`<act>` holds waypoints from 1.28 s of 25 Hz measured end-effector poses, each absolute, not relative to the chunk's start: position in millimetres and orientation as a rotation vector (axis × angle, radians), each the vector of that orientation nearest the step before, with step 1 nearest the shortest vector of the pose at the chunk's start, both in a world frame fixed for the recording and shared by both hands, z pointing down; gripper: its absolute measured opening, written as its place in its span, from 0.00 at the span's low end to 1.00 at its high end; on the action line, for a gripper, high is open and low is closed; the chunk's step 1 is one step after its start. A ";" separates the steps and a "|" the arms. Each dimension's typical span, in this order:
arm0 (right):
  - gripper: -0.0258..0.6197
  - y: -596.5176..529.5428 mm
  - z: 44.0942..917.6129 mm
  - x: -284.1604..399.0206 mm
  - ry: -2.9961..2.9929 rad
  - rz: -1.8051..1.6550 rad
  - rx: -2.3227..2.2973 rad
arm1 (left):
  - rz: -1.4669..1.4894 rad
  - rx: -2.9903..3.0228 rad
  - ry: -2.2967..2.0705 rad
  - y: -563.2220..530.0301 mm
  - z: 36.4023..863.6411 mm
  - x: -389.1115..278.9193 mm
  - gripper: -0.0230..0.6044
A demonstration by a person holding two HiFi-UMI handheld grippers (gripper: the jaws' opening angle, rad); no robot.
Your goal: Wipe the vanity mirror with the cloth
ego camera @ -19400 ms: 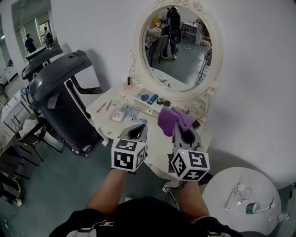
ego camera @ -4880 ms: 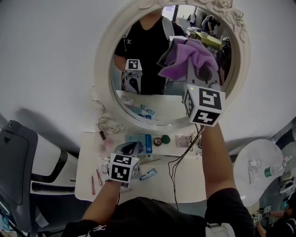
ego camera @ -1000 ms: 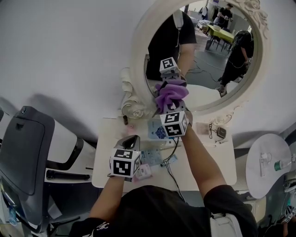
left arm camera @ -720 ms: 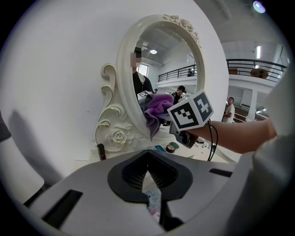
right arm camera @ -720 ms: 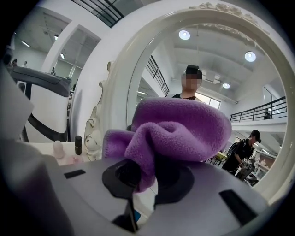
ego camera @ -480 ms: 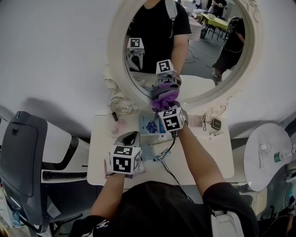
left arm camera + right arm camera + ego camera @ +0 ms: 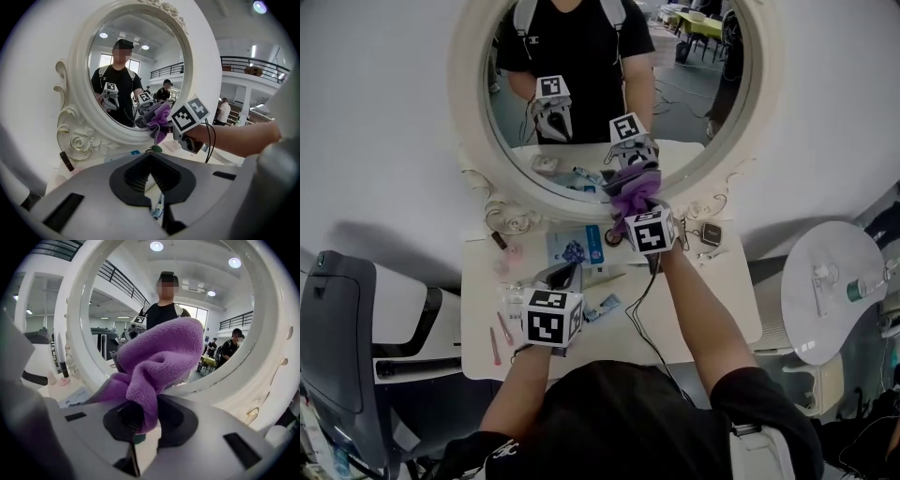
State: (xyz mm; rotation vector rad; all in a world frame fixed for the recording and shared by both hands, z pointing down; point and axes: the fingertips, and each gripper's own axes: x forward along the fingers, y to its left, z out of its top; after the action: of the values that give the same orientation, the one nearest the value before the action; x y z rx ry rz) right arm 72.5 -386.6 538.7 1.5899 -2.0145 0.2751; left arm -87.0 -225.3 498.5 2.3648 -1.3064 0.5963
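Purple cloth point(image 7: 630, 195) pinched in right claw point(image 7: 140, 423), low against mirror point(image 7: 694, 103); left claw point(image 7: 152, 183) pressed together, empty.

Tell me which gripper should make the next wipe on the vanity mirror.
Right. The right gripper is shut on the purple cloth, raised at the vanity mirror's lower edge. The left gripper is shut on nothing, low over the vanity table, away from the glass.

Right gripper point(image 7: 633, 206), arm outstretched, has jaws clamped on cloth point(image 7: 159, 357); left gripper point(image 7: 563, 274) sits lower, jaws together.
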 end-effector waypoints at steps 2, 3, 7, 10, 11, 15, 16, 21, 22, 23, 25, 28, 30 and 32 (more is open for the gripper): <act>0.14 -382.3 535.7 77.0 -2.000 0.249 1.599 | 0.599 2.378 -1.304 -224.3 495.1 -78.0 0.05; 0.13 -379.6 535.1 79.7 -1.995 0.251 1.605 | 0.602 2.384 -1.304 -223.3 493.4 -74.3 0.05; 0.13 -358.6 534.2 97.1 -1.989 0.302 1.633 | 0.602 2.387 -1.320 -218.6 489.5 -68.4 0.05; 0.13 -338.8 521.4 111.1 -2.061 0.303 1.692 | 0.590 2.374 -1.350 -217.5 488.5 -70.8 0.05; 0.13 -331.9 511.9 113.8 -2.098 0.301 1.717 | 0.584 2.370 -1.362 -217.8 487.4 -71.5 0.05; 0.13 -302.5 463.7 114.3 -2.262 0.281 1.811 | 0.554 2.376 -1.395 -218.3 478.8 -70.8 0.05; 0.13 -295.0 452.3 113.0 -2.298 0.271 1.829 | 0.545 2.381 -1.402 -218.5 476.3 -69.7 0.05; 0.13 -261.5 413.5 104.9 -2.442 0.252 1.873 | 0.501 2.413 -1.417 -220.4 465.4 -60.3 0.05; 0.13 -254.5 410.0 102.7 -2.464 0.241 1.875 | 0.497 2.423 -1.411 -219.9 464.3 -58.0 0.05; 0.13 -247.2 407.3 100.8 -2.488 0.229 1.879 | 0.494 2.434 -1.402 -219.0 463.5 -55.6 0.05; 0.13 -234.4 404.1 97.8 -2.529 0.209 1.894 | 0.489 2.455 -1.388 -217.5 462.2 -52.3 0.05; 0.13 -227.2 408.7 92.4 -2.546 0.215 1.884 | 0.480 2.463 -1.390 -219.4 460.9 -51.7 0.05; 0.13 -227.9 416.8 88.5 -2.540 0.238 1.860 | 0.478 2.463 -1.391 -221.3 461.0 -52.1 0.05; 0.13 -228.6 423.9 86.3 -2.534 0.260 1.842 | 0.482 2.462 -1.389 -222.3 462.2 -51.9 0.05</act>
State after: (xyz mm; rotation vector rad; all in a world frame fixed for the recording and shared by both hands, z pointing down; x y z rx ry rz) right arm 86.3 -228.6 423.9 1.8416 -2.5342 0.2600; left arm -51.9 -222.3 462.2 2.4617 -1.3886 0.4819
